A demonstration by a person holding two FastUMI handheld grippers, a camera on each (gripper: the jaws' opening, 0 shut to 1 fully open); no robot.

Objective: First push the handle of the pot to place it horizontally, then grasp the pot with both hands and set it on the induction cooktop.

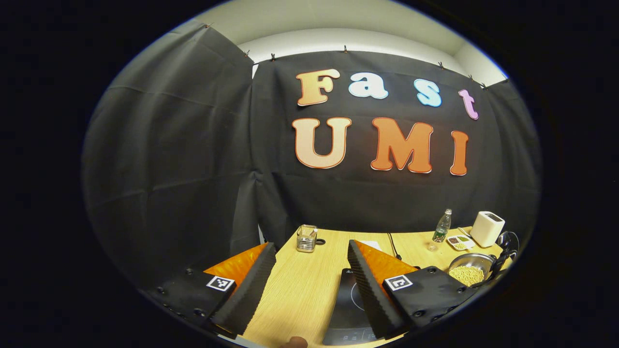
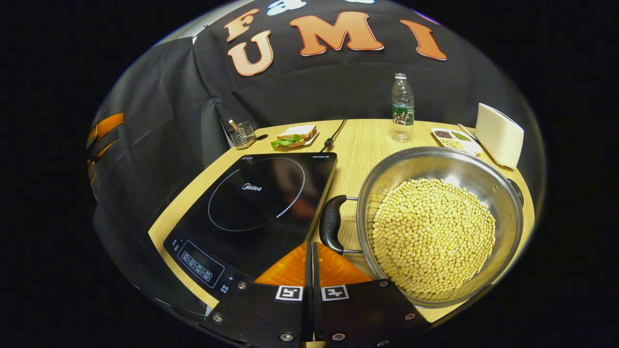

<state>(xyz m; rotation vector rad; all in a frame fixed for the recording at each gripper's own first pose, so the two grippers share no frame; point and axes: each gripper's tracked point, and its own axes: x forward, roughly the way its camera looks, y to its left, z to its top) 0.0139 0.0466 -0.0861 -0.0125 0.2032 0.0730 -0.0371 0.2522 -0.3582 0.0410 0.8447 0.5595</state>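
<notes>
Left tool (image 1: 312,251) gapes; right tool (image 2: 309,249) closed, empty; pot (image 2: 440,224) holds soybeans (image 2: 433,232).

left gripper (image 1: 312,251): jaws spread wide, held level, pointing forward | right gripper (image 2: 309,246): fingers pressed together with nothing between, tilted down a bit

The induction cooktop (image 2: 256,203) carries the brand "Midea" in white inside its dotted ring. Small print sits at its two far corners, too fine to read. The water bottle (image 2: 402,107) has a green label, its words too small to make out.
</notes>
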